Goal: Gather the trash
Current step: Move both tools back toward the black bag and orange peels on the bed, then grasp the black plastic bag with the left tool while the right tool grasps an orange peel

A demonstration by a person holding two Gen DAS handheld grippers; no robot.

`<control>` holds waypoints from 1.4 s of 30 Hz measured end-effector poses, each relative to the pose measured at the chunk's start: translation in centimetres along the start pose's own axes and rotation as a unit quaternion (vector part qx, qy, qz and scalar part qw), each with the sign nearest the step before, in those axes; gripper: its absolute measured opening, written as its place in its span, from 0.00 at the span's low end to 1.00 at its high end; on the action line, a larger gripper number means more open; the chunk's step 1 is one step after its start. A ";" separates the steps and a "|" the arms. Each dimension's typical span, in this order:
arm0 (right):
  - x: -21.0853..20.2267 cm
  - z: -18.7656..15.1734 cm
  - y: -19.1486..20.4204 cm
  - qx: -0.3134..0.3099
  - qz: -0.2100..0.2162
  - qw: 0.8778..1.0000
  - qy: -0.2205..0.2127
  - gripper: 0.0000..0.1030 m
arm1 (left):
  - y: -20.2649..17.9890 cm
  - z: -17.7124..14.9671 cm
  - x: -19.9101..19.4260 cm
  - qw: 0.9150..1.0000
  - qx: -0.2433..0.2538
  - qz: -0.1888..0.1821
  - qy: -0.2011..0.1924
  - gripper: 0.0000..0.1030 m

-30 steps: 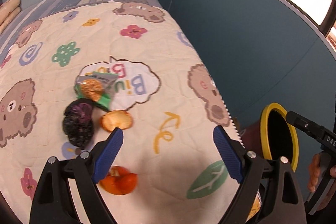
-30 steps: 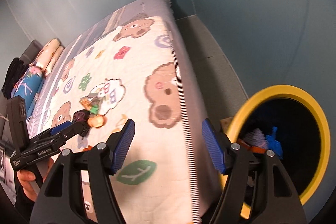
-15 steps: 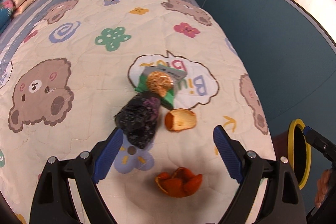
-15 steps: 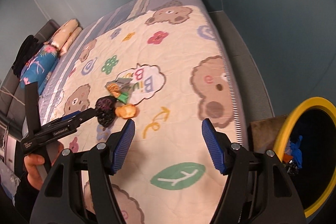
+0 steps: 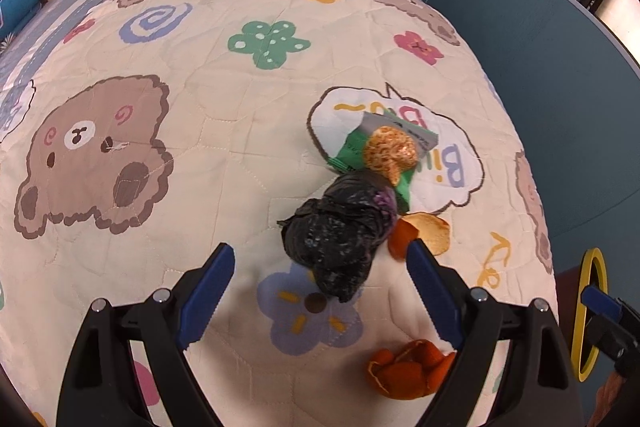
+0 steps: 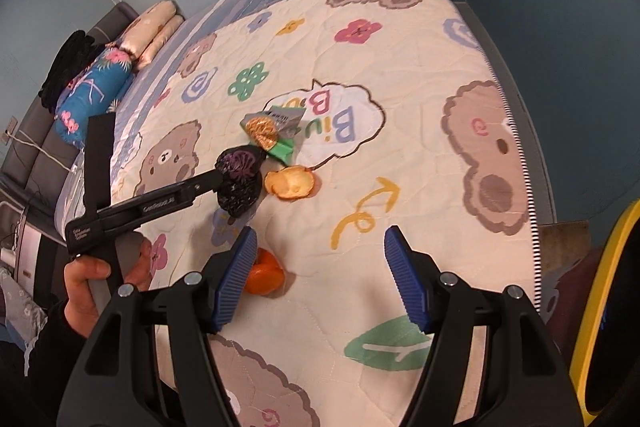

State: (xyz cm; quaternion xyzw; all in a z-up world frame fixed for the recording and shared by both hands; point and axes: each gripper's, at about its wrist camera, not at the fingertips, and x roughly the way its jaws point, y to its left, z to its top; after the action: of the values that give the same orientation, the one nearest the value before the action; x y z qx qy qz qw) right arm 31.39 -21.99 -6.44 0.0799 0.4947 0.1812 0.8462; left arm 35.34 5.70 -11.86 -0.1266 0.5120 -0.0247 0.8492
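Note:
Trash lies in a cluster on the bear-print quilt (image 5: 200, 155). A crumpled black bag (image 5: 340, 231) (image 6: 239, 183) sits just ahead of my left gripper (image 5: 318, 287), whose blue jaws stand open with nothing between them. Beyond the bag lie a green wrapper (image 5: 356, 153) (image 6: 285, 149) with an orange-patterned piece (image 5: 390, 151) on it, and an orange peel (image 5: 424, 231) (image 6: 291, 182). A second peel (image 5: 412, 371) (image 6: 265, 271) rests near the bed's front, beside the left finger of my open right gripper (image 6: 318, 277), which hangs empty above the quilt.
A yellow-rimmed bin (image 6: 600, 307) (image 5: 588, 311) stands on the floor off the bed's right side. Pillows (image 6: 152, 31) and a blue floral cushion (image 6: 90, 87) lie at the head of the bed. A hand (image 6: 92, 283) holds the left gripper's handle. Blue walls surround the bed.
Both grippers have swung left from the bin toward the trash. The black bag now sits nearly between the left jaws' line; the bin has slid to the right edge of both views.

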 end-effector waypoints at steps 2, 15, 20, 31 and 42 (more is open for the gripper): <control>1.0 -0.2 0.6 -0.005 0.004 1.000 0.010 0.61 | 0.4 0.1 0.6 1.000 -0.003 0.001 0.005 0.82; 7.0 -1.4 3.4 -0.034 0.020 0.997 0.066 0.61 | 1.5 0.7 3.6 0.999 -0.022 -0.017 0.023 0.82; 8.8 -2.2 4.6 -0.045 0.029 0.995 0.087 0.61 | 1.3 0.5 4.3 0.999 -0.022 -0.033 0.030 0.82; 12.2 -3.7 6.1 -0.065 0.029 0.990 0.120 0.55 | 1.1 -0.2 5.9 0.999 -0.007 -0.030 0.044 0.63; 13.0 -5.2 8.3 -0.112 0.017 0.985 0.128 0.32 | 0.7 -0.2 5.5 0.997 -0.006 -0.047 0.053 0.24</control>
State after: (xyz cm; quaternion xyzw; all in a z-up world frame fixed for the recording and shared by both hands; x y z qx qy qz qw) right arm 30.81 -9.58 -16.91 -0.0307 0.5742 0.2580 0.7764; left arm 37.71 5.44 -16.86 -0.1543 0.5499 -0.0677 0.8180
